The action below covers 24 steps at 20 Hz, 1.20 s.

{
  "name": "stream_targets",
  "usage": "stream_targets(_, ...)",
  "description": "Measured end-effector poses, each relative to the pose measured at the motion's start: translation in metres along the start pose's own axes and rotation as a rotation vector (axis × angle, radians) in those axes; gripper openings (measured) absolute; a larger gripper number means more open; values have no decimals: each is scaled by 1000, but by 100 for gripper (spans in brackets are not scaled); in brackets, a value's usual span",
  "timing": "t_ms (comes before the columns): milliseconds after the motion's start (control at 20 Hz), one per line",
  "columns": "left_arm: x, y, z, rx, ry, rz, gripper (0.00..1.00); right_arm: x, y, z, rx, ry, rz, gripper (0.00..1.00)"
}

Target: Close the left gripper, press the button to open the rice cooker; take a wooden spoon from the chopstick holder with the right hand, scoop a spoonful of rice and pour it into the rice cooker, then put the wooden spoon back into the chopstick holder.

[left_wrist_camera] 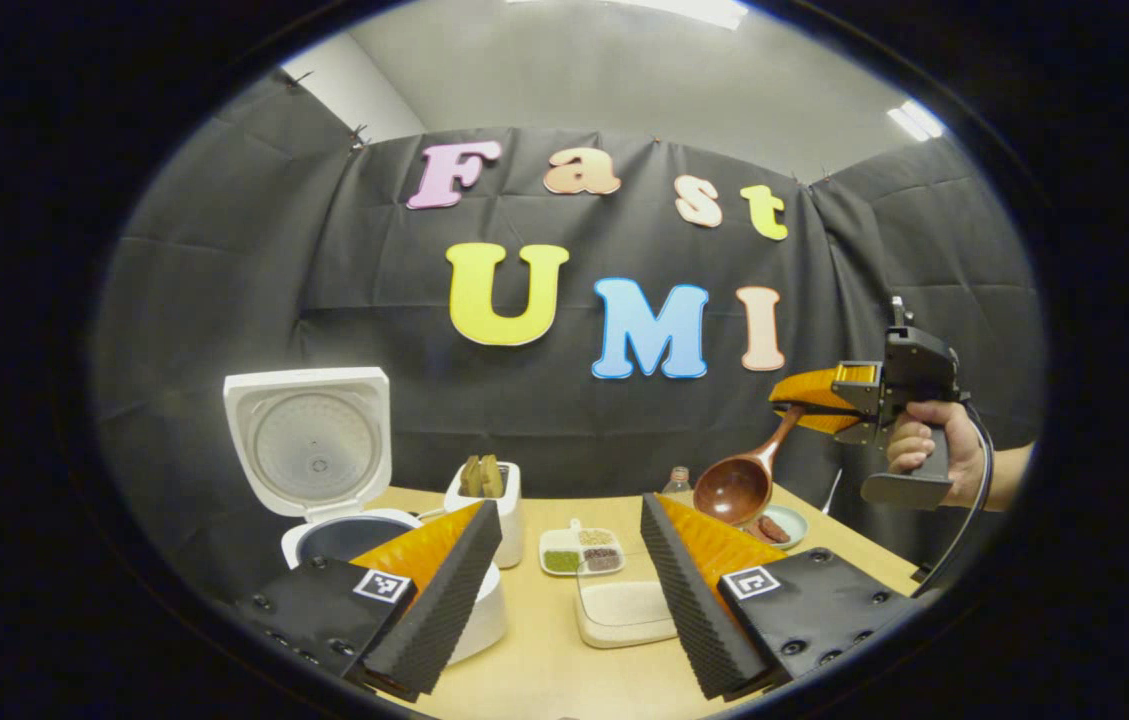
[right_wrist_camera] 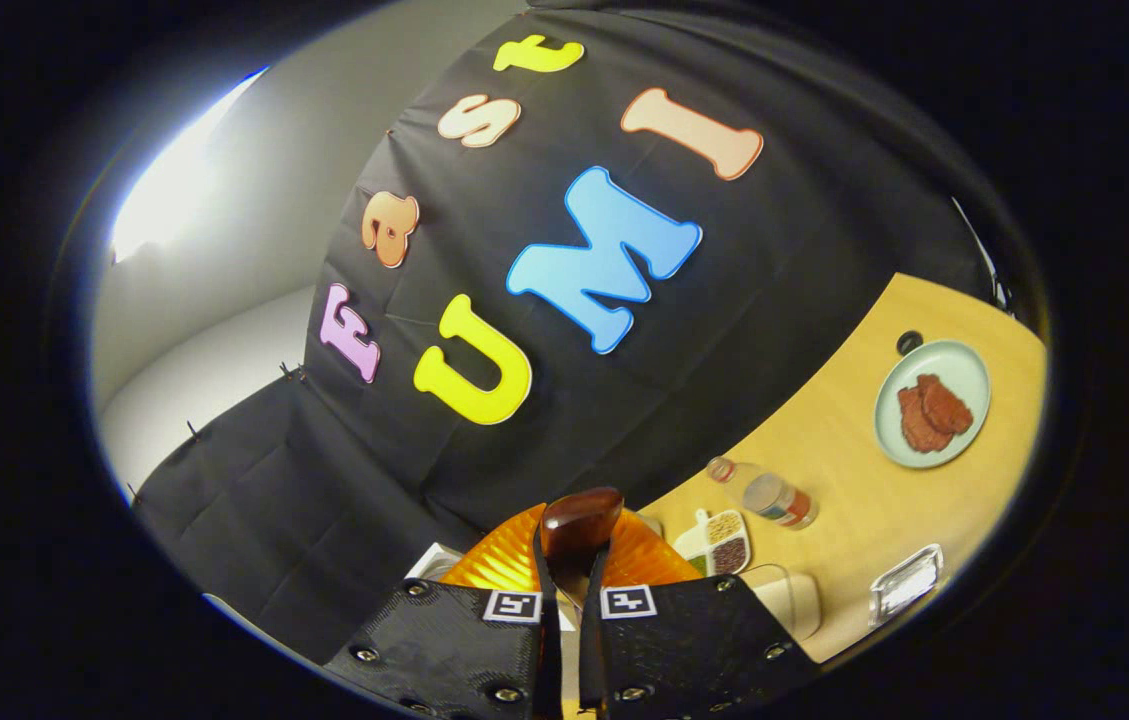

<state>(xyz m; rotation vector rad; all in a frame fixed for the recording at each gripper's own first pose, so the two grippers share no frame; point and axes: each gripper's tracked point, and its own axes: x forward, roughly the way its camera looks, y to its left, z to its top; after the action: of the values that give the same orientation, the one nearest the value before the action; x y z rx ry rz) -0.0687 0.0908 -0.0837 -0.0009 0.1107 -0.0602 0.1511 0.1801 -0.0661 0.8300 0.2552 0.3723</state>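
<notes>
Pale wooden table [left_wrist_camera: 544,670]. Landmark: white rice cooker [left_wrist_camera: 324,470], lid up, at the left. Just right of it, white chopstick holder [left_wrist_camera: 499,505]. Farther right, white divided dish of grains [left_wrist_camera: 581,551]; nearer than that, a clear rectangular container [left_wrist_camera: 624,610]. Well right: small clear bottle [right_wrist_camera: 764,492], pale green plate with reddish pieces [right_wrist_camera: 932,402], clear lidded box [right_wrist_camera: 906,582].

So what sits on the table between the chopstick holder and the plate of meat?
In the left gripper view, the divided grain dish lies between chopstick holder and plate; a small bottle stands farther back.
</notes>
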Motion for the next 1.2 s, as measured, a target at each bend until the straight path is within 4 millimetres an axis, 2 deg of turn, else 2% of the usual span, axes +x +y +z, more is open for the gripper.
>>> stream_targets(300,12,-43,0,20,23,-65,97,-35,-64,21,-51,-43,-141,7)
stream_targets(450,16,-54,-1,32,30,-81,98,-44,-101,22,-137,-43,-236,7)
stream_targets(550,15,-57,0,34,36,-79,98,-49,-119,20,-173,-34,-286,7)
stream_targets(750,13,-53,-4,36,58,-77,97,-55,-150,4,-250,-11,-363,7)
stream_targets(950,10,-49,-8,22,82,-72,97,-51,-183,-17,-291,34,-428,7)
stream_targets(1200,10,-42,3,28,73,-49,98,-42,-209,-47,-361,71,-465,7)
